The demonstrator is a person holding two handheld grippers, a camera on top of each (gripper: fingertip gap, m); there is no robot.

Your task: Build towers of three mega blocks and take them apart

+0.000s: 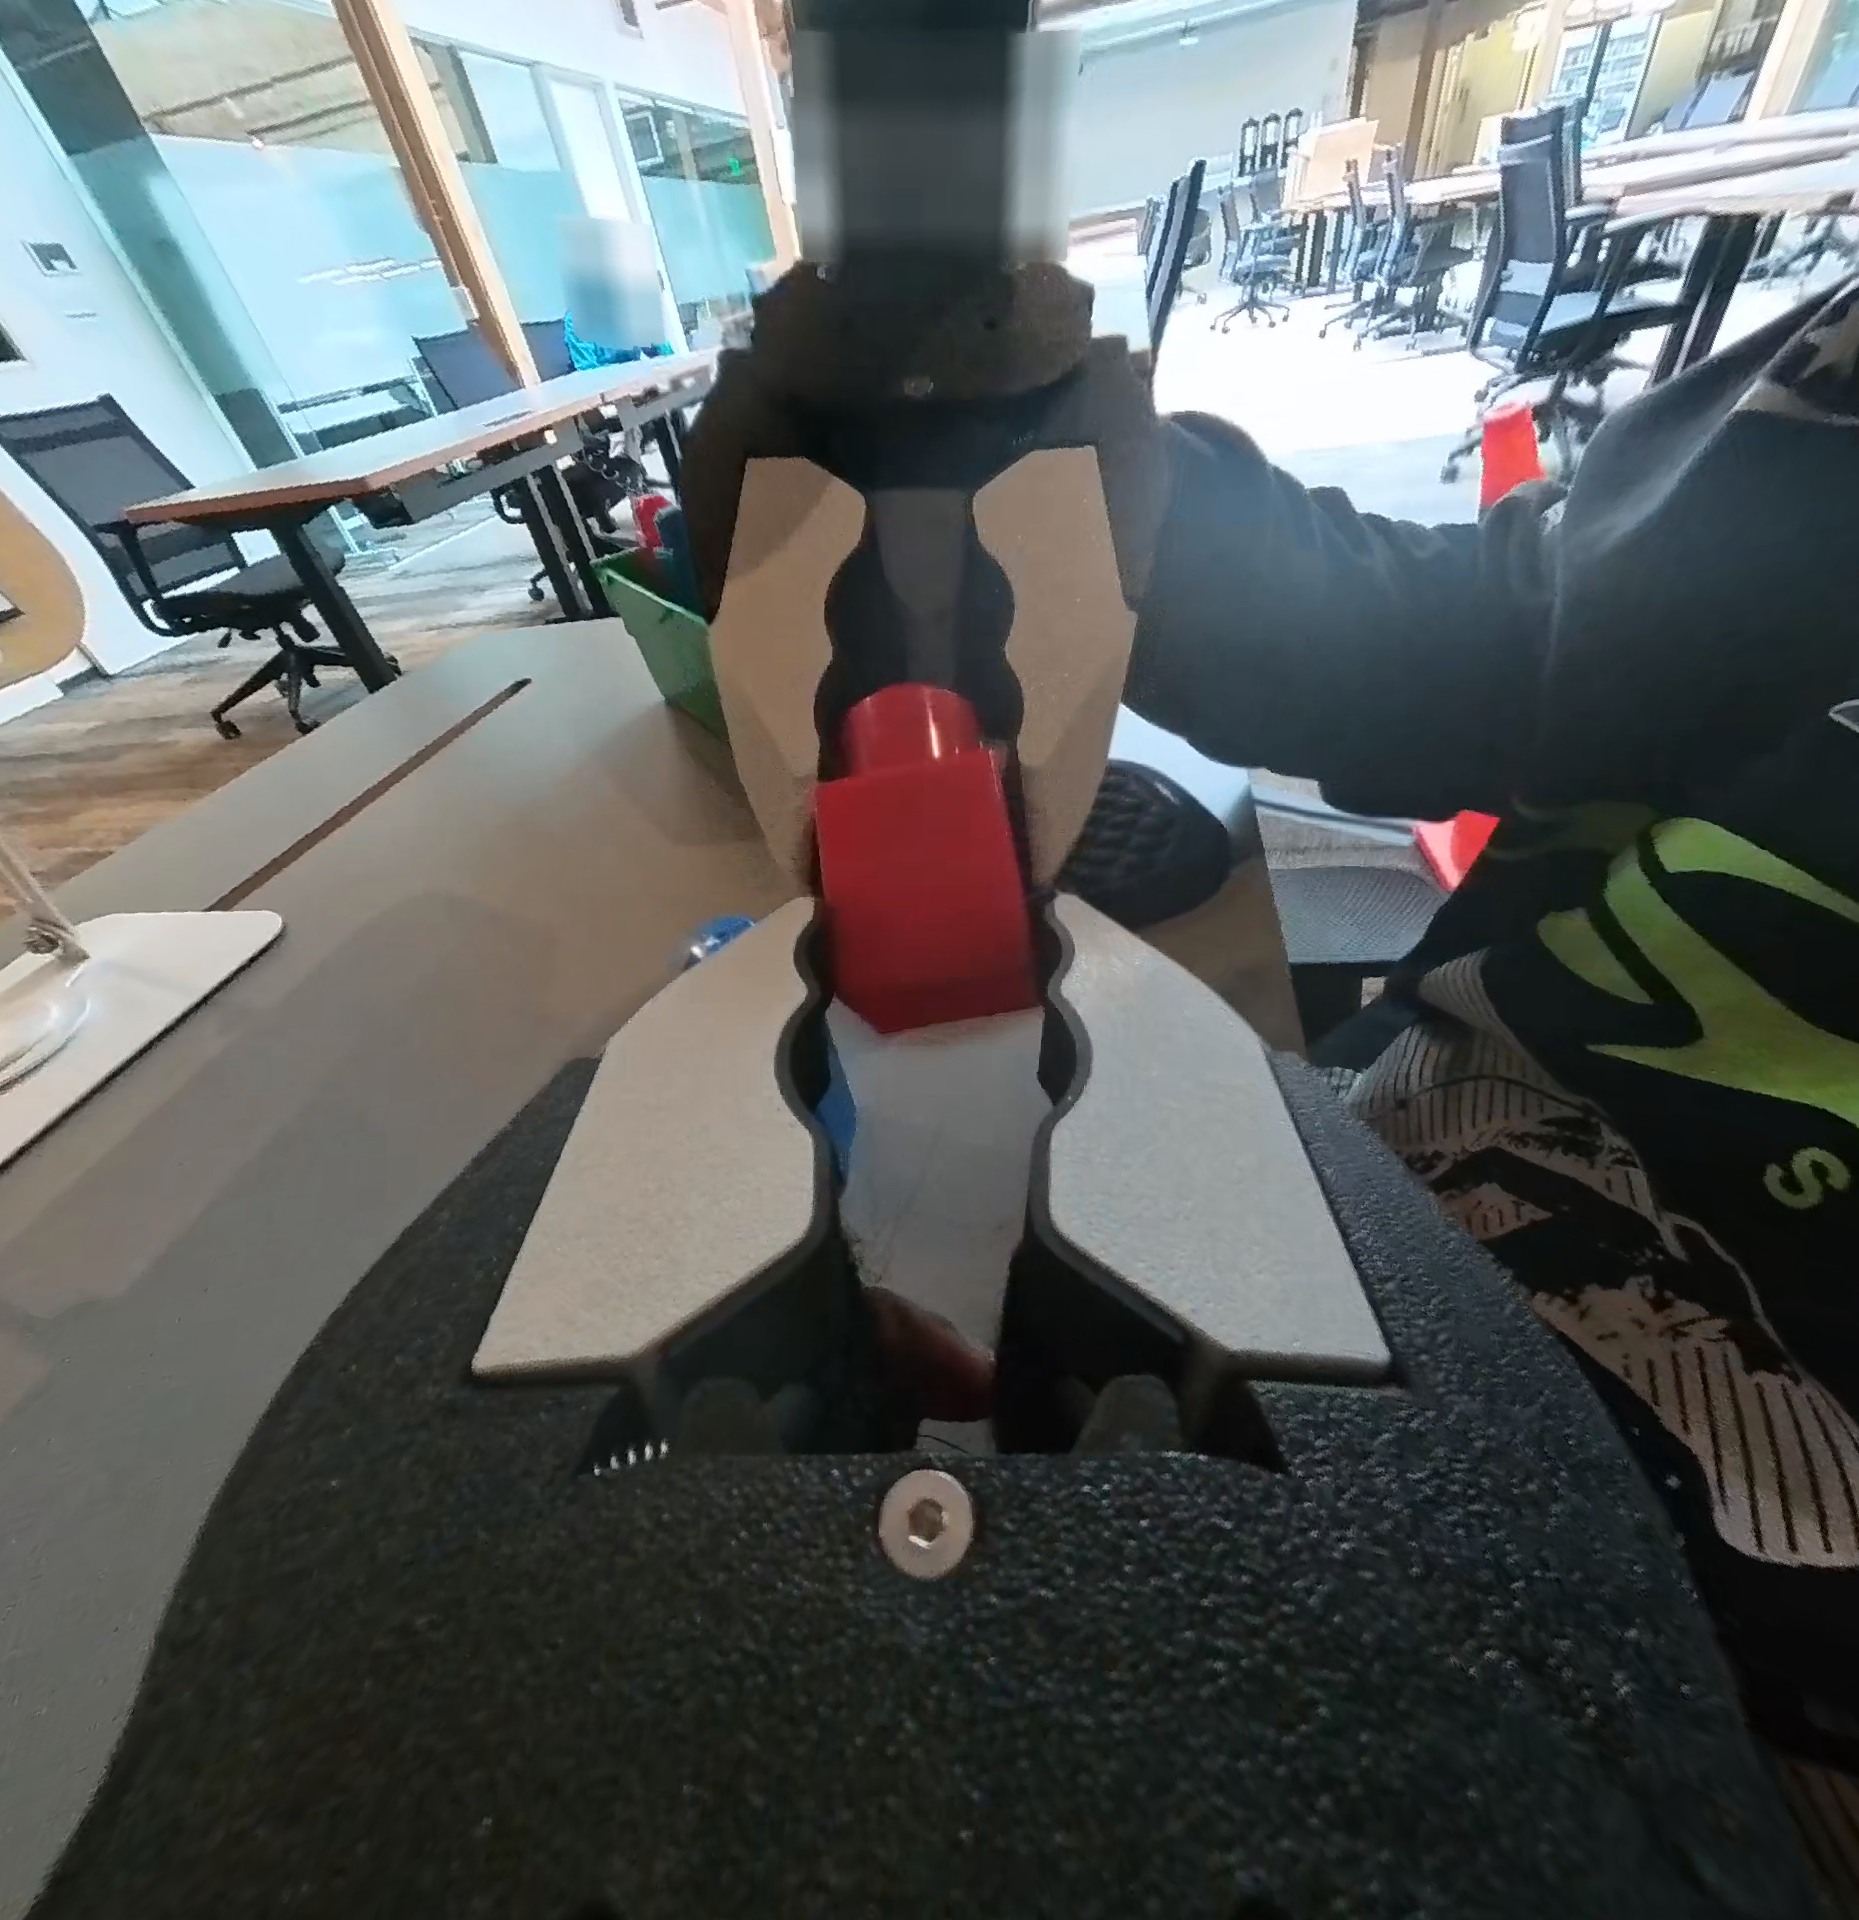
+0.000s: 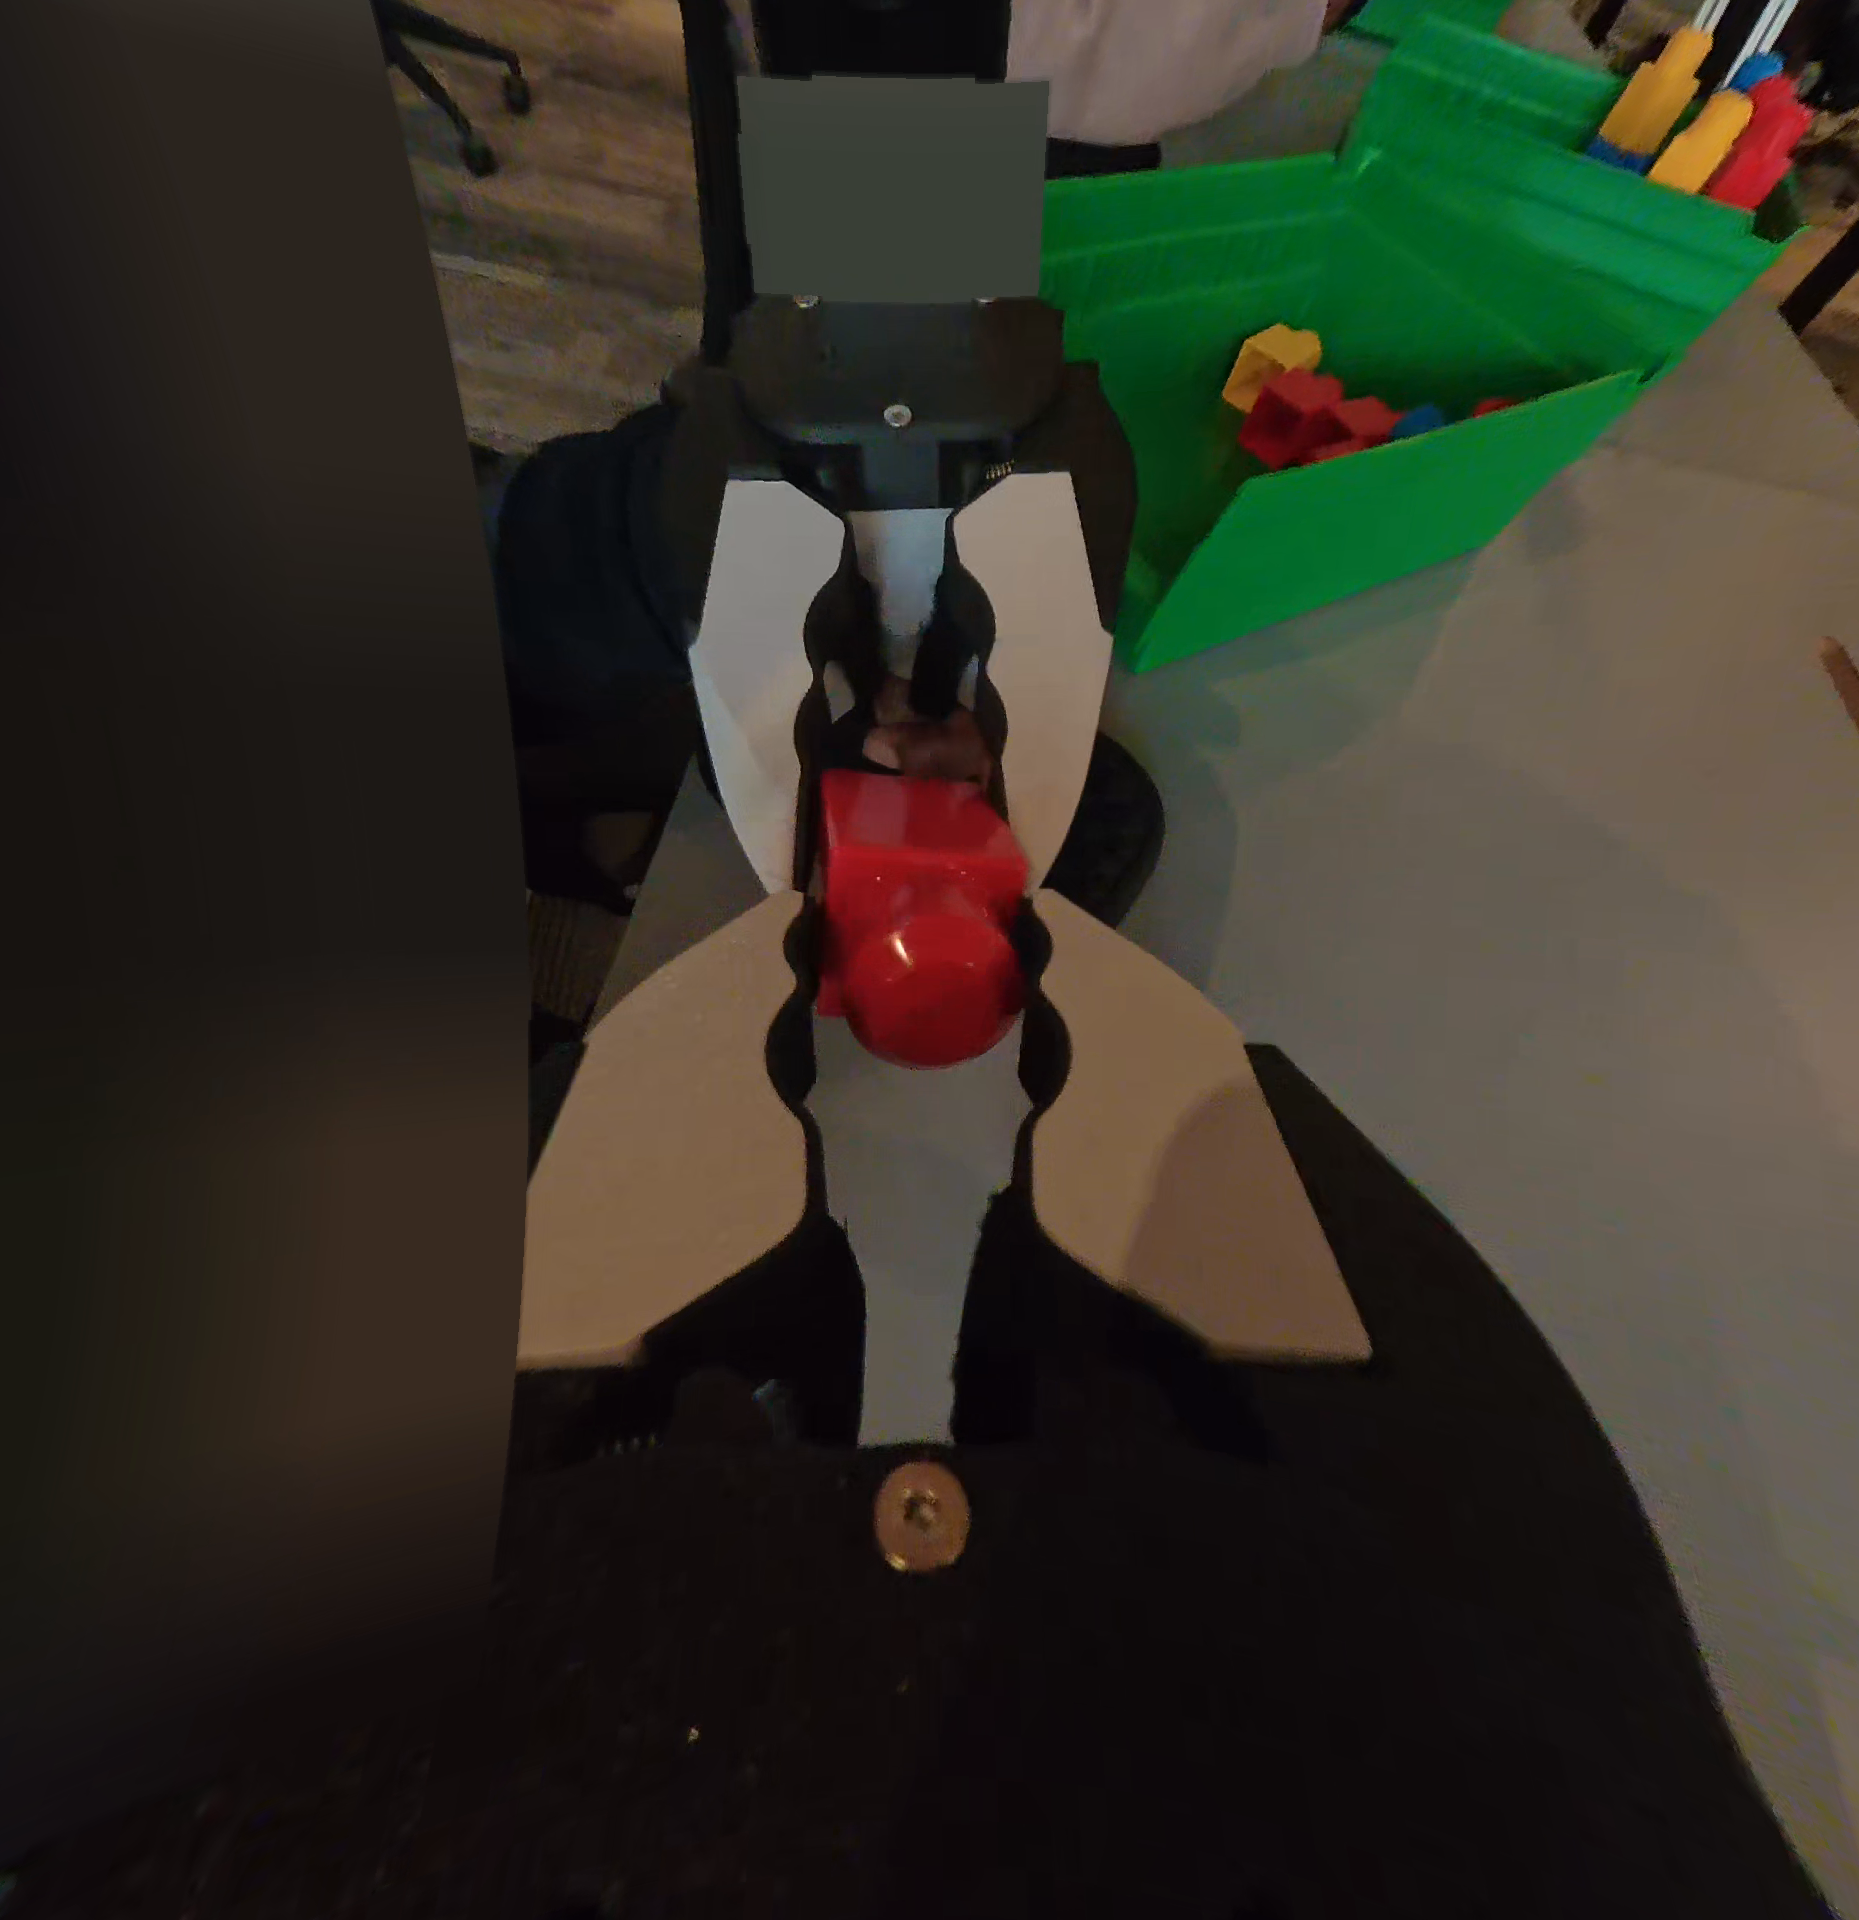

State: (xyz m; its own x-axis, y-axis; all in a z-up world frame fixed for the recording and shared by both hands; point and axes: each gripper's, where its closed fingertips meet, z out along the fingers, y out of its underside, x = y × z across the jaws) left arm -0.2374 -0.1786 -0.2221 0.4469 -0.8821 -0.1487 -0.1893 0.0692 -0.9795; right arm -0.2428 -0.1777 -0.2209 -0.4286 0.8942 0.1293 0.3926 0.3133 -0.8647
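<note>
1. Red plastic, glossy: one single-stud mega block [image 1: 920,894] is held in the air between the two tools, which face each other tip to tip above the grey surface [image 1: 405,831].
2. Left tool [image 1: 930,977] is clenched on the block's square body, its pale fingers [image 1: 696,1132] pressing the side walls.
3. Right tool [image 2: 920,971] is closed around the stud end of the same block [image 2: 914,914], with the wavy black inner edges of its pale fingers [image 2: 676,1164] against it.
4. The block's long axis runs along the line between the two tools: the round stud points toward the right tool and the base toward the left one.
5. A green bin [image 2: 1424,540] stands on the surface just beyond the tools. It holds loose red blocks [image 2: 1309,416], a yellow one [image 2: 1268,358] and a blue one [image 2: 1418,421].
6. A second green bin [image 2: 1476,94] behind it carries upright stacks in yellow, red and blue.
7. Writing: pale lettering shows on the person's dark sleeve [image 1: 1683,1091]; the blocks and bins bear no readable marks.
</note>
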